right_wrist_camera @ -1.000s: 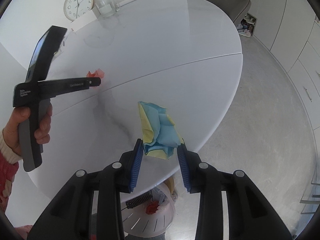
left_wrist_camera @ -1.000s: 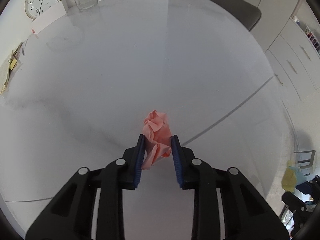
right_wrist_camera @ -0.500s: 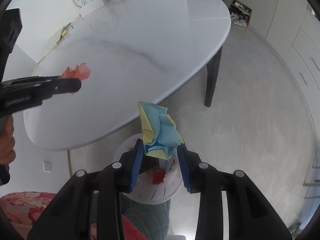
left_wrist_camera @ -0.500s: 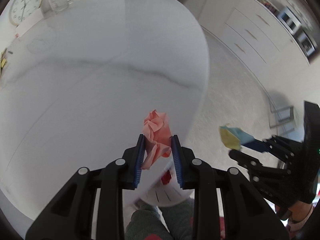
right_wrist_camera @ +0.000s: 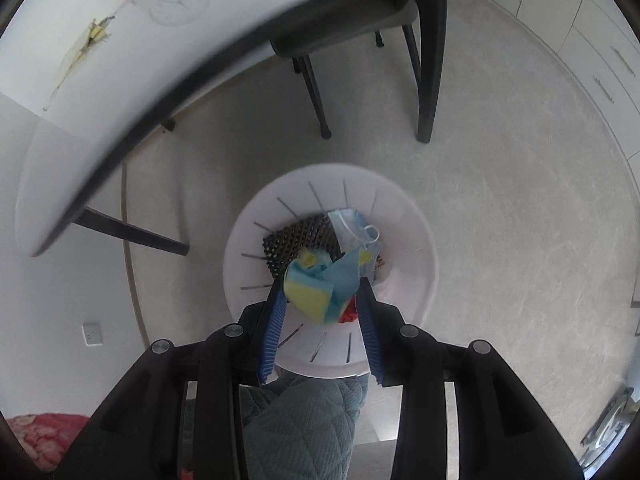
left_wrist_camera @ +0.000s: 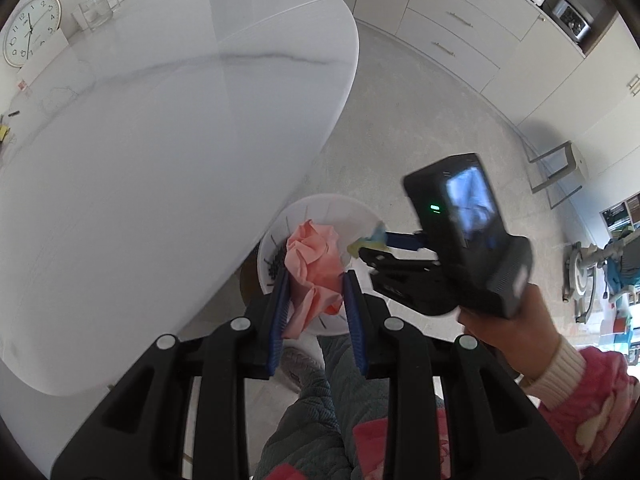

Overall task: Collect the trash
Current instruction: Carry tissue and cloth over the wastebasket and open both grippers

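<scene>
A crumpled pink paper (left_wrist_camera: 314,256) is clamped in my left gripper (left_wrist_camera: 315,280), which hangs over the white bin (left_wrist_camera: 356,216) beside the table edge. My right gripper (right_wrist_camera: 321,280) is shut on a crumpled blue and yellow paper (right_wrist_camera: 320,284) and points straight down into the same bin (right_wrist_camera: 408,240). In the left wrist view the right gripper (left_wrist_camera: 368,246) comes in from the right, a hand (left_wrist_camera: 508,328) on its handle, its paper (left_wrist_camera: 370,240) just inside the bin's rim. A blue face mask (right_wrist_camera: 352,224), a dark mesh piece (right_wrist_camera: 300,240) and a red scrap (right_wrist_camera: 350,314) lie in the bin.
The white marble table (left_wrist_camera: 140,160) fills the left, with a clock (left_wrist_camera: 30,30) and a glass (left_wrist_camera: 94,10) at its far end. A dark chair (right_wrist_camera: 360,20) stands beyond the bin. The person's teal quilted legs (right_wrist_camera: 304,420) are just below the bin. Cabinets (left_wrist_camera: 460,20) line the far wall.
Both grippers have carried their papers off the tabletop and out over the bin on the floor. The right one has sunk closer to the bin, below the table edge.
</scene>
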`<action>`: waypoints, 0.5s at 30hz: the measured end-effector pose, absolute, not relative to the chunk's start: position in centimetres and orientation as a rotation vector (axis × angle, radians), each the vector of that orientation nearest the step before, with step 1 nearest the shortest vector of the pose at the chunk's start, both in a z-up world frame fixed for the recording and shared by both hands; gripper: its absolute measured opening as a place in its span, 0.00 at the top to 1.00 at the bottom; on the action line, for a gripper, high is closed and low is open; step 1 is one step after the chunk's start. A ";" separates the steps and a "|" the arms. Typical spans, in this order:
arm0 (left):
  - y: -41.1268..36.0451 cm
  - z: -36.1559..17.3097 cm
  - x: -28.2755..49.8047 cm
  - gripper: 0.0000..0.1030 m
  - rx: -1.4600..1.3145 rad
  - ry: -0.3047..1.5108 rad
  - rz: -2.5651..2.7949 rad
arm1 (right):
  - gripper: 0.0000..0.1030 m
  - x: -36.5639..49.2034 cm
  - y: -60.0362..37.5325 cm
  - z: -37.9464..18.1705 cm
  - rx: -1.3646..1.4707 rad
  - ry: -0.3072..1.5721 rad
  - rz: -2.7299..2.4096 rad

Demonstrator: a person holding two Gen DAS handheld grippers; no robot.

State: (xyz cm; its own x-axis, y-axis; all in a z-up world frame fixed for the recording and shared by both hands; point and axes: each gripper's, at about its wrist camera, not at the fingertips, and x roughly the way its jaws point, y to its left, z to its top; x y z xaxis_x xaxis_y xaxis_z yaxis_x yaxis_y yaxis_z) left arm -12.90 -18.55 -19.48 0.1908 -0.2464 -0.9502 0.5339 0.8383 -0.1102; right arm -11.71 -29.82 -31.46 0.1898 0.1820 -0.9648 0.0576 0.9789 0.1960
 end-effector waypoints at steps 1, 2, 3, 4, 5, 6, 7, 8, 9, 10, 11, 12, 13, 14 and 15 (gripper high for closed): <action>-18.5 -19.6 -13.0 0.74 0.269 1.268 -0.555 | 0.64 -11.7 -29.6 -32.2 0.202 1.387 0.085; -18.5 -19.9 -13.1 0.74 0.269 1.270 -0.552 | 0.62 -11.7 -29.3 -32.9 0.198 1.393 0.080; -18.0 -19.9 -13.1 0.74 0.271 1.271 -0.552 | 0.52 -11.8 -29.2 -33.6 0.203 1.397 0.074; -18.0 -20.3 -13.0 0.74 0.276 1.273 -0.551 | 0.46 -11.9 -29.3 -33.9 0.211 1.399 0.073; -17.6 -20.3 -13.5 0.74 0.279 1.274 -0.549 | 0.38 -12.0 -29.3 -34.0 0.223 1.394 0.074; -17.3 -20.5 -13.1 0.74 0.280 1.275 -0.551 | 0.30 -12.5 -29.3 -34.1 0.230 1.390 0.069; -17.2 -20.7 -13.2 0.74 0.279 1.277 -0.552 | 0.28 -12.7 -29.5 -33.6 0.232 1.376 0.057; -17.2 -20.8 -13.5 0.74 0.280 1.280 -0.553 | 0.26 -13.2 -29.6 -33.0 0.234 1.363 0.047; -17.2 -21.0 -13.6 0.74 0.283 1.281 -0.556 | 0.22 -13.6 -29.8 -32.2 0.239 1.346 0.034; -17.5 -21.2 -13.6 0.74 0.289 1.281 -0.561 | 0.19 -13.9 -29.8 -31.5 0.241 1.333 0.022; -17.8 -21.4 -13.6 0.74 0.295 1.281 -0.566 | 0.16 -14.5 -30.2 -30.3 0.241 1.311 0.003; -18.1 -21.6 -13.6 0.74 0.299 1.282 -0.574 | 0.15 -15.2 -30.7 -29.1 0.238 1.292 -0.015; -18.7 -21.8 -13.4 0.74 0.304 1.284 -0.583 | 0.13 -16.0 -31.2 -27.9 0.232 1.277 -0.038; -19.0 -22.1 -13.3 0.74 0.307 1.285 -0.592 | 0.10 -16.3 -31.5 -27.3 0.228 1.269 -0.054; -19.2 -22.3 -13.5 0.74 0.305 1.289 -0.597 | 0.09 -17.3 -32.2 -25.9 0.224 1.255 -0.084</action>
